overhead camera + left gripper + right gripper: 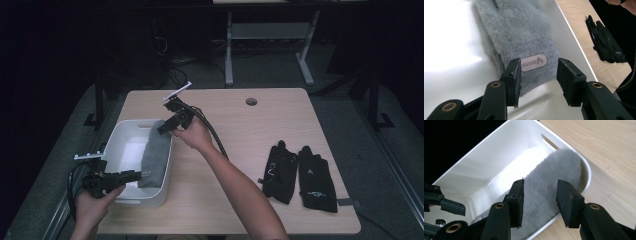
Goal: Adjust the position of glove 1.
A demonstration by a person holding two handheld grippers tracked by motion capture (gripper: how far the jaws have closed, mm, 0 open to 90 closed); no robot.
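Between the jaws of the left gripper [537,82], standing partly apart, lies the cuff of the grey fleece glove [521,40]; no pad presses it. Over the glove's far end, the right gripper [539,203] hangs likewise open, holding nothing. Judged: glove just laid inside the white bin [120,145]. 2 black gloves [300,175] lie well right of the bin.

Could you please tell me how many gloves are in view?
3: a grey glove in the white bin, and two black gloves side by side on the table; another may lie hidden underneath.
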